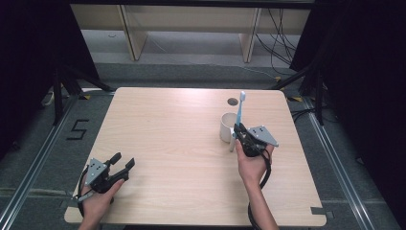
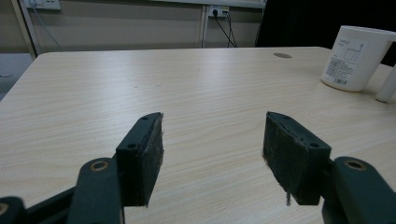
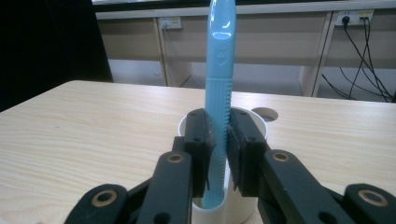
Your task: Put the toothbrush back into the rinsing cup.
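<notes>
Two grippers here: left gripper (image 1: 122, 163) sits near the table's (image 1: 167, 124) front edge, jaws wide apart, holding nothing. Further back, right gripper (image 3: 219, 140) pinches one blue toothbrush (image 3: 218, 70) upright in the one white mug (image 1: 227, 127).

We are looking at a light wooden table (image 1: 182, 139) with rounded corners and a round cable hole (image 1: 232, 101) near its far edge. It is standing on grey carpet (image 1: 43, 158), where a black "5" marking (image 1: 78, 129) is lying to the left. Metal floor rails (image 1: 342, 167) are running along both sides. Black curtains (image 1: 28, 57) are hanging left and right. Pale furniture legs (image 1: 129, 33) are standing beyond, with black cables (image 1: 280, 40) trailing down and wall sockets (image 3: 169, 22) showing behind.
</notes>
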Action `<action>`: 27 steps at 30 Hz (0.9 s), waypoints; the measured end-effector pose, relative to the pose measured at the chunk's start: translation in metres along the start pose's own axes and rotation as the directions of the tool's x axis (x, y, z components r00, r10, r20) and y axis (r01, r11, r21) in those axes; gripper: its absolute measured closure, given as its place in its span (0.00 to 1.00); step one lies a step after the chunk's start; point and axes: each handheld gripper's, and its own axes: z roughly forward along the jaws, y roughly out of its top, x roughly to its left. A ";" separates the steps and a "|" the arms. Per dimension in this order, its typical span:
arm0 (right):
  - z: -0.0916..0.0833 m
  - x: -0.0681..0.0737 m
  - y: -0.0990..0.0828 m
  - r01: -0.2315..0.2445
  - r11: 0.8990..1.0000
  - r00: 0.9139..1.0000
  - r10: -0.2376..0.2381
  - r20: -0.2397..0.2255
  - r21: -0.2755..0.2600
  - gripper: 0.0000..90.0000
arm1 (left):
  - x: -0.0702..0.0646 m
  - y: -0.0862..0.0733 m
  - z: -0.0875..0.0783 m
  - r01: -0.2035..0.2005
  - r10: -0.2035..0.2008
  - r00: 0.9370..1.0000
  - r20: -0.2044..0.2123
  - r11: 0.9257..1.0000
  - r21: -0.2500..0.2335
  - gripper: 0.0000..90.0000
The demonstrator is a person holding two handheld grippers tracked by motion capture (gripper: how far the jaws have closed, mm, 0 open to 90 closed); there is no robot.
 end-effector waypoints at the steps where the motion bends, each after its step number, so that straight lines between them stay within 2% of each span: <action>1: 0.000 -0.001 0.000 0.017 1.000 1.000 -0.017 0.001 0.002 0.88 | 0.000 0.000 0.000 0.000 0.000 1.000 0.000 1.000 0.000 0.42; 3: 0.000 -0.001 -0.001 0.025 1.000 1.000 -0.025 0.007 0.002 0.88 | 0.000 0.000 0.000 0.000 0.000 1.000 0.001 1.000 0.002 0.42; 7: 0.001 0.000 -0.002 0.006 1.000 1.000 -0.006 0.001 -0.003 0.88 | 0.000 0.000 0.000 0.002 -0.002 1.000 0.001 1.000 0.002 0.42; 12: 0.002 0.001 -0.003 0.015 1.000 1.000 -0.015 0.008 0.002 0.88 | 0.000 0.000 0.000 -0.004 0.004 1.000 0.003 1.000 0.003 0.42; 13: 0.002 0.001 -0.003 0.012 1.000 1.000 -0.012 0.006 0.004 0.88 | 0.001 0.000 0.002 -0.004 0.004 1.000 0.013 1.000 -0.014 0.42; 15: 0.002 0.000 -0.003 0.026 1.000 1.000 -0.026 0.016 0.003 0.88 | 0.000 0.000 0.000 -0.001 0.001 1.000 0.001 1.000 0.004 0.42; 19: 0.002 0.001 -0.004 0.018 1.000 1.000 -0.018 0.010 0.004 0.88 | 0.000 0.000 0.000 0.000 0.000 1.000 0.001 1.000 0.003 0.42; 20: 0.003 0.000 -0.005 0.032 0.999 0.999 -0.032 0.010 -0.002 0.88 | 0.000 0.000 0.000 -0.003 0.003 1.000 0.004 1.000 0.000 0.42; 21: 0.002 0.003 -0.006 -0.006 1.000 1.000 0.006 0.013 0.005 0.88 | 0.000 0.000 0.000 -0.002 0.002 1.000 0.000 1.000 0.003 0.42; 24: 0.003 0.001 -0.006 0.017 1.000 1.000 -0.017 0.009 0.009 0.88 | 0.000 0.000 0.000 -0.001 0.001 1.000 0.001 1.000 0.003 0.42; 25: 0.004 0.000 -0.007 0.038 0.999 0.999 -0.038 0.017 -0.004 0.88 | 0.000 0.000 0.000 -0.001 0.001 1.000 0.001 1.000 0.003 0.42; 26: 0.003 0.000 -0.007 0.041 0.999 0.999 -0.041 0.017 0.006 0.88 | 0.000 0.000 0.000 -0.001 0.001 1.000 0.003 1.000 -0.001 0.42; 27: 0.004 0.001 -0.007 0.023 1.000 1.000 -0.023 0.007 0.007 0.88 | 0.000 0.000 0.001 0.000 0.000 1.000 0.010 1.000 -0.013 0.42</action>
